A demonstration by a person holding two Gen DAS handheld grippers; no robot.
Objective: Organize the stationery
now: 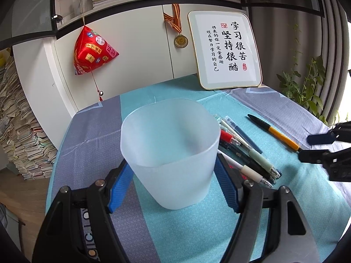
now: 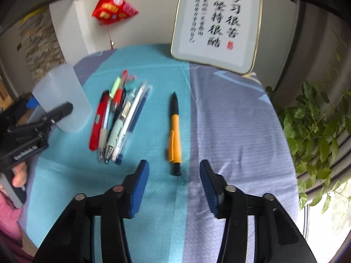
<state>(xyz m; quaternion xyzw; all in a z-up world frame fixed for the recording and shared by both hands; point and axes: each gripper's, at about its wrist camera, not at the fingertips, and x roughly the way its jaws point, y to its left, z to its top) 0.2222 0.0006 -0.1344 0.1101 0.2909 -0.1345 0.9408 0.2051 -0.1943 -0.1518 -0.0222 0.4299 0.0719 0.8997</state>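
A frosted translucent cup [image 1: 171,153] stands upright on the blue and grey tablecloth [image 1: 197,230], with my left gripper [image 1: 173,162] shut on its sides. Just right of the cup lies a pile of several pens [image 1: 245,151], also in the right wrist view as the pen pile [image 2: 118,118]. An orange and black pen [image 2: 174,135] lies alone to the right of the pile. My right gripper [image 2: 174,165] is open and hovers over that pen's near end, with its pads apart on either side. In the left wrist view the right gripper [image 1: 316,148] shows at the right edge.
A framed calligraphy board [image 1: 226,50] leans at the table's back. A red pouch [image 1: 94,50] and a medal [image 1: 181,40] hang on the white cabinet. A leafy plant [image 2: 318,120] is past the right table edge. Stacked books [image 1: 19,131] stand on the left.
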